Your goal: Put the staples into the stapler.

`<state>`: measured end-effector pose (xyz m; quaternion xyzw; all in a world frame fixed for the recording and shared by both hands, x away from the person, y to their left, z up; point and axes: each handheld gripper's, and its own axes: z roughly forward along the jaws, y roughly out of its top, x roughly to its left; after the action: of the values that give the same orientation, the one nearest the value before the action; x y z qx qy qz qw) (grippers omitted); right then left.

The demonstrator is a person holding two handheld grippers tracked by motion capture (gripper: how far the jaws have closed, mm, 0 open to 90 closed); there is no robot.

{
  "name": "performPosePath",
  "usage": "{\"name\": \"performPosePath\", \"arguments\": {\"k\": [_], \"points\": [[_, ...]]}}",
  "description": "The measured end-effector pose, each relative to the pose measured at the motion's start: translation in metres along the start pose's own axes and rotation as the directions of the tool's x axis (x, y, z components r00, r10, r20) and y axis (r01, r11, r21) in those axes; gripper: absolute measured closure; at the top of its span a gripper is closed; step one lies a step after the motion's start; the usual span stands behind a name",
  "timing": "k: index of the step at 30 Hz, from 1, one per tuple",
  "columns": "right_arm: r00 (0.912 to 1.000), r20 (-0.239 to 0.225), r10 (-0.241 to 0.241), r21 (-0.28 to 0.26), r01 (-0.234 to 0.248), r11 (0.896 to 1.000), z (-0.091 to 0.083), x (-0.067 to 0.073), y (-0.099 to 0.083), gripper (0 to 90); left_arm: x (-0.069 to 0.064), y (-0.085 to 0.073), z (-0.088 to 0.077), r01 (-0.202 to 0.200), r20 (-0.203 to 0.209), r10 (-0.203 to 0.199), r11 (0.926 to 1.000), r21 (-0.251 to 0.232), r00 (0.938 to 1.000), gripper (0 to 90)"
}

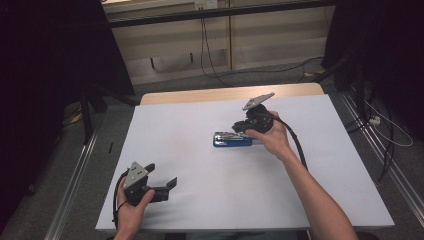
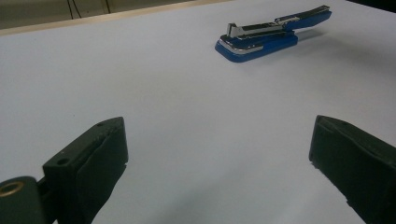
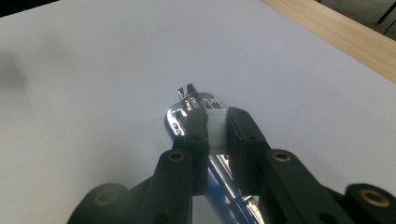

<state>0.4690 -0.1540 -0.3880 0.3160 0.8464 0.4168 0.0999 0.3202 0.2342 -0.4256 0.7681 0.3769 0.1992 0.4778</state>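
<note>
The stapler [image 1: 232,139] lies on the table [image 1: 210,170], a little right of the middle. My right gripper [image 1: 239,128] is over its right end, while my left gripper [image 1: 162,176] sits near the table's front left corner, well apart from it.

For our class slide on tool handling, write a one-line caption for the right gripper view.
Right gripper closed on a strip of staples above the open blue stapler on the white table.
</note>
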Motion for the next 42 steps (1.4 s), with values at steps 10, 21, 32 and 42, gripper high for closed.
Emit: {"name": "performPosePath", "arguments": {"k": [10, 21, 32, 42], "points": [[0.9991, -0.017, -0.038, 0.003, 0.038, 0.999, 0.014, 0.002, 0.009, 79.2, 0.001, 0.000, 0.000, -0.004, -0.002, 0.004, 1.0000, 0.004, 1.0000, 4.6], [0.9993, -0.032, -0.019, 0.001, 0.020, 1.000, 0.028, 0.001, 0.013, 79.2, 0.000, 0.000, 0.001, -0.008, 0.006, 0.008, 0.9999, 0.007, 0.9999, 4.6], [0.9990, -0.039, -0.024, 0.000, 0.024, 1.000, 0.040, -0.001, 0.015, 79.2, 0.000, 0.000, 0.000, -0.007, 0.011, 0.007, 1.0000, 0.007, 0.9999, 4.6], [0.9990, -0.026, -0.035, 0.017, 0.036, 0.999, 0.048, -0.002, 0.019, 79.2, 0.001, 0.000, 0.000, -0.004, 0.011, 0.004, 1.0000, 0.005, 0.9999, 4.6]]}}
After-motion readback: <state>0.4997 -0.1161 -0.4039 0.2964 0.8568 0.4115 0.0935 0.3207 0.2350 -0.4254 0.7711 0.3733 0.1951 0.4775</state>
